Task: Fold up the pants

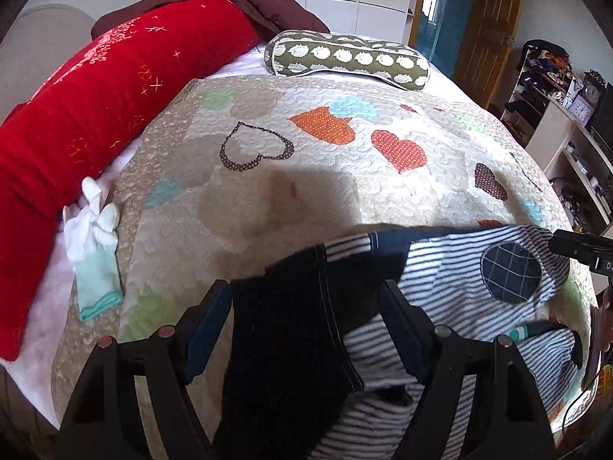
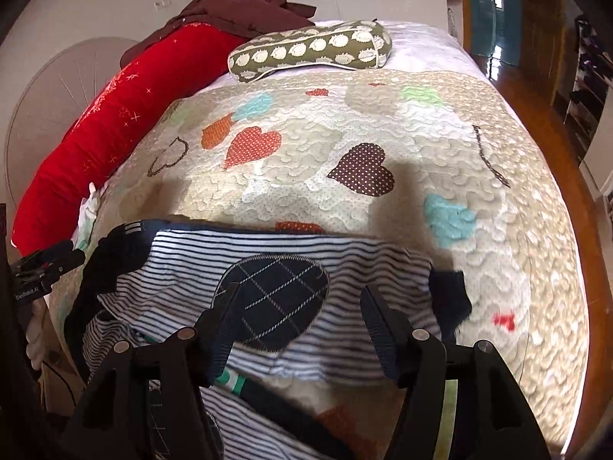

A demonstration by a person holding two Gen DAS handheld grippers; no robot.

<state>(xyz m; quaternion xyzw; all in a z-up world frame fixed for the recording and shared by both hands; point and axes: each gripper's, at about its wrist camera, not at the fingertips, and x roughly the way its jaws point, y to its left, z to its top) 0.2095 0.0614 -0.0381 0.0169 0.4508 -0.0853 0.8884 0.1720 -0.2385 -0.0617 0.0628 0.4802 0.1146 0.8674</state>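
The pants point(image 1: 452, 280) are small, navy-and-white striped, with a dark navy waistband point(image 1: 291, 329) and round checked knee patches point(image 1: 511, 272). They lie crumpled on the quilt at the near edge of the bed. My left gripper point(image 1: 306, 306) is open, its fingers either side of the navy waistband. My right gripper point(image 2: 300, 306) is open over the striped leg, straddling the checked patch point(image 2: 274, 299); the pants point(image 2: 364, 260) fill the near part of that view. The right gripper also shows in the left wrist view point(image 1: 582, 253).
A heart-patterned quilt point(image 1: 325, 161) covers the bed. A long red bolster point(image 1: 95, 115) lies along the left, a green patterned pillow point(image 1: 348, 57) at the far end. White and mint baby pants point(image 1: 94, 253) lie at left. Shelves point(image 1: 563, 115) stand at right.
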